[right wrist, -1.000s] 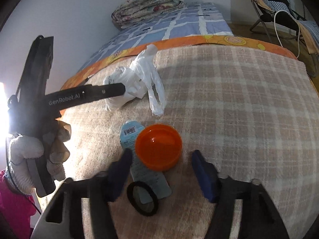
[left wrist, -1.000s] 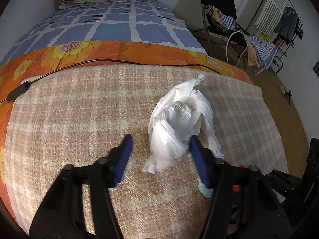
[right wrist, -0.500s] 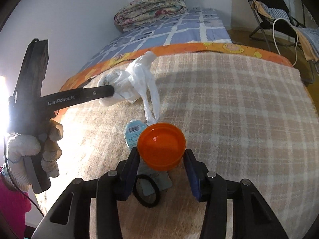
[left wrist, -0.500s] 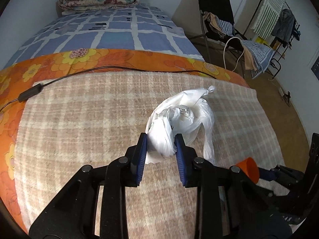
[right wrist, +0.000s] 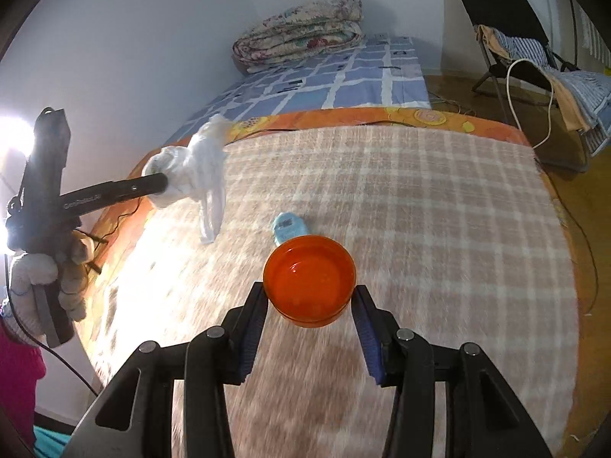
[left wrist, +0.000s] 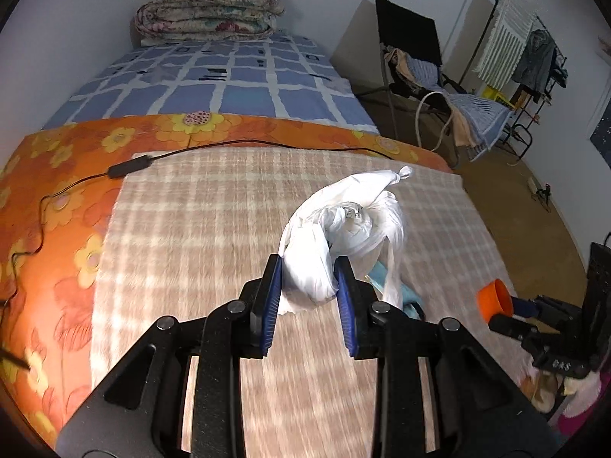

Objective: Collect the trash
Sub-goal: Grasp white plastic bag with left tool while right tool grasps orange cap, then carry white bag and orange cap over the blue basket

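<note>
Left gripper (left wrist: 310, 292) is clamping the bag (left wrist: 343, 229), jaws drawn in to a narrow gap around a bunched fold of the plastic; the bag is hanging clear of the blanket (left wrist: 198, 229), with its knotted tip pointing toward 1 o'clock. Gripping the crumpled lower fold is probably serving to carry the bag as the receptacle, though its mouth is not visible. Right gripper (right wrist: 310, 307) is pinching the orange cap (right wrist: 309, 280) by its rim, jaws about half closed, hollow side facing the camera; it appears raised off the blanket, presumably for transfer toward the bag at 10 o'clock in the right view.

The blue packet (right wrist: 288, 227) is lying on the blanket just beyond the cap at 12 o'clock, its near half hidden by the cap; in the left view the bag's loose handles are covering most of it. The bag's contents are hard to make out: only a small pale printed scrap is showing among the folds. The near blanket is blurring in both views.
</note>
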Demonstrator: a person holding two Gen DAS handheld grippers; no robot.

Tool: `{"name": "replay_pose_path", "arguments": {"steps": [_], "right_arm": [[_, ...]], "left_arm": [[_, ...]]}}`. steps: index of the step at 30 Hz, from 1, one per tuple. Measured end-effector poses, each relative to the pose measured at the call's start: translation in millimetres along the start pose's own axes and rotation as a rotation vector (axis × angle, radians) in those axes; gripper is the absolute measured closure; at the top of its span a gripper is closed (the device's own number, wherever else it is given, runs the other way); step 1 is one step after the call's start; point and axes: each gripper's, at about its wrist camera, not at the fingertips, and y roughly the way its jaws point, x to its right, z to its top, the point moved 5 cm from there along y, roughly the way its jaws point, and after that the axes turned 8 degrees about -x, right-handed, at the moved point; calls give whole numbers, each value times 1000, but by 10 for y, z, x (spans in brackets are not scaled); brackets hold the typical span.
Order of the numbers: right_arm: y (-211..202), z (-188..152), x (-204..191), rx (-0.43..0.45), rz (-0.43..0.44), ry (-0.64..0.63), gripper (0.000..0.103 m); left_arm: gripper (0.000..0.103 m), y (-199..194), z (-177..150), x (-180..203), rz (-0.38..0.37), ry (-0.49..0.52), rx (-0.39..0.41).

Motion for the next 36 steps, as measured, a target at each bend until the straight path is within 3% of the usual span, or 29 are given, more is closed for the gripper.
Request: {"name": "replay_pose_path", "arguments": {"steps": [20,27,36], "right_arm": [[-1130,-1117,-732,21,109,-124,56],[-1302,-1553,-979,3,133,-185,56],[-1310,-1938,-1127,-25,147,-198,56]], "left_arm": [[76,-1653,-1502,121,-43,-8,52],[76,-1879,-2034,215,-63,-20,35],[76,-1898,-2578,394,-57,-7,-24]]}}
